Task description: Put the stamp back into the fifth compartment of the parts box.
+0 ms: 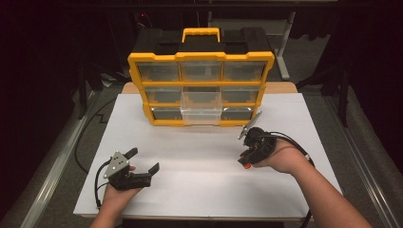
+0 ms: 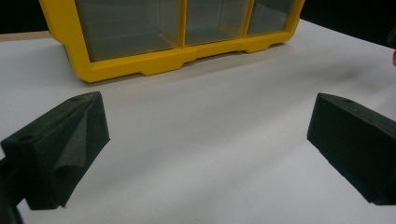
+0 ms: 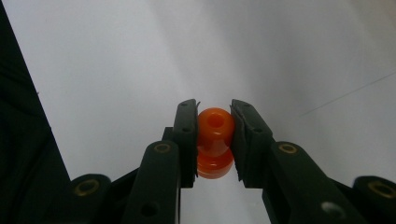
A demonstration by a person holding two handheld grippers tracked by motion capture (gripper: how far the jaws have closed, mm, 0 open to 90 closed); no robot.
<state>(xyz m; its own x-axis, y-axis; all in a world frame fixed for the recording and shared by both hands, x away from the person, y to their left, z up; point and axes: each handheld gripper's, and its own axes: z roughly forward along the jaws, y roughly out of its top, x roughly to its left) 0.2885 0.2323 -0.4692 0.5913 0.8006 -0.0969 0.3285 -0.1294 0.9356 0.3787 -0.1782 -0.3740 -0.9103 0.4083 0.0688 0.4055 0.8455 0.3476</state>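
High view: white table (image 1: pixel 199 161) with a yellow-and-black drawer organizer (image 1: pixel 201 76) at 12 o'clock, its lower-middle clear drawer (image 1: pixel 201 111) pulled out toward the person. Left gripper (image 1: pixel 142 164) sits at 8 o'clock near the table's front edge, jaws spread wide, nothing between them. Right gripper (image 1: pixel 245 159) at 4 o'clock, held off to the lower right of the open drawer, a bit of red-orange showing at its tip. Left gripper view: two black foam pads (image 2: pixel 60 149) far apart at 8 and 4 o'clock, bare white surface between, organizer's bottom row at 12 o'clock. Right gripper view: jaws pressed together on a small orange bead-like piece (image 3: pixel 215 140), hole in its top, dead centre of frame, pinched from both sides; white table behind it, dark edge at 9 o'clock.
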